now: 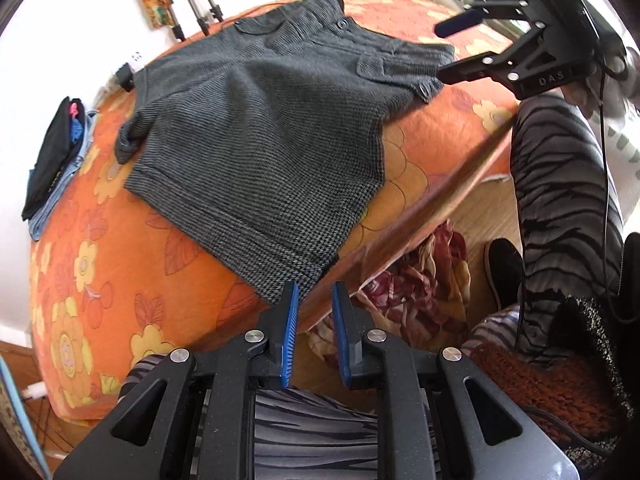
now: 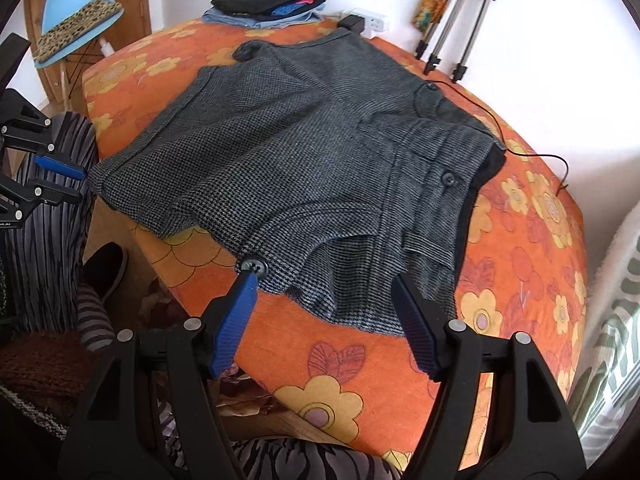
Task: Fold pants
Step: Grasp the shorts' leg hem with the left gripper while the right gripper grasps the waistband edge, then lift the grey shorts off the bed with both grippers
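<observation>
Grey houndstooth shorts (image 1: 256, 136) lie spread flat on an orange flowered table (image 1: 100, 264); they also show in the right wrist view (image 2: 304, 168). My left gripper (image 1: 315, 292) is open with a narrow gap, its tips just off the near hem corner at the table edge, holding nothing. My right gripper (image 2: 324, 284) is wide open at the waistband end, its left fingertip (image 2: 246, 280) beside a black button (image 2: 251, 265), empty. The right gripper also shows at the top right of the left wrist view (image 1: 452, 50), and the left gripper at the left edge of the right wrist view (image 2: 68, 184).
A stack of folded clothes (image 2: 268, 6) lies at the table's far corner, beside a power strip (image 2: 366, 22). A thin black cable (image 2: 516, 148) trails along the far edge. Tripod legs (image 2: 456, 32) lean on the wall. A blue chair (image 2: 68, 20) stands beyond the table. The person's striped legs (image 1: 560, 200) are close by.
</observation>
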Motion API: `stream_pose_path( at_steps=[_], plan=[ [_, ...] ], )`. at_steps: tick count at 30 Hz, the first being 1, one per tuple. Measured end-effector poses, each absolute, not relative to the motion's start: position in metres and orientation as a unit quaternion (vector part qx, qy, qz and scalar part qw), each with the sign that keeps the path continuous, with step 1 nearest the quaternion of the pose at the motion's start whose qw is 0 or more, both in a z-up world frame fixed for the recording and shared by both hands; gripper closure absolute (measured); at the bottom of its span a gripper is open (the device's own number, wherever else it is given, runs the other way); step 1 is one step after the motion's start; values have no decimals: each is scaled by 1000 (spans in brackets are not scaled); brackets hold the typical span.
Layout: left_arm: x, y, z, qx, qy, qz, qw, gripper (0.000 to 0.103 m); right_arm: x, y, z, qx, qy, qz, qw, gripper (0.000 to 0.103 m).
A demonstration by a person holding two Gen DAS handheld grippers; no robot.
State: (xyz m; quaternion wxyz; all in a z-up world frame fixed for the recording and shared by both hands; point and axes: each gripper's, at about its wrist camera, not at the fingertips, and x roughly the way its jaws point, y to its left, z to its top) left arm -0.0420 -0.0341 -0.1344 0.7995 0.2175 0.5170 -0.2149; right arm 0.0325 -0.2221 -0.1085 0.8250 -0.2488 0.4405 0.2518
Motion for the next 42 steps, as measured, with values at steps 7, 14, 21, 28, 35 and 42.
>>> stream_pose_path(
  at_steps=[7, 14, 21, 28, 35, 42],
  plan=[
    [-35, -37, -154, 229, 541, -211, 782, 87, 36, -200, -125, -278, 448, 270, 805, 31],
    [-37, -35, -156, 222, 541, -216, 782, 87, 39, -191, -134, -283, 461, 282, 792, 37],
    [-31, -37, -163, 227, 544, -214, 779, 87, 35, -183, -141, -305, 462, 287, 781, 37],
    [-25, -34, -161, 220, 542, -206, 784, 99, 48, -183, -143, -287, 478, 284, 780, 67],
    [-12, -15, -123, 174, 496, -182, 831, 99, 47, -188, -129, -281, 462, 280, 793, 74],
    [-21, -28, -130, 204, 508, -216, 808, 85, 49, -190, -126, -277, 464, 279, 794, 74]
  ],
)
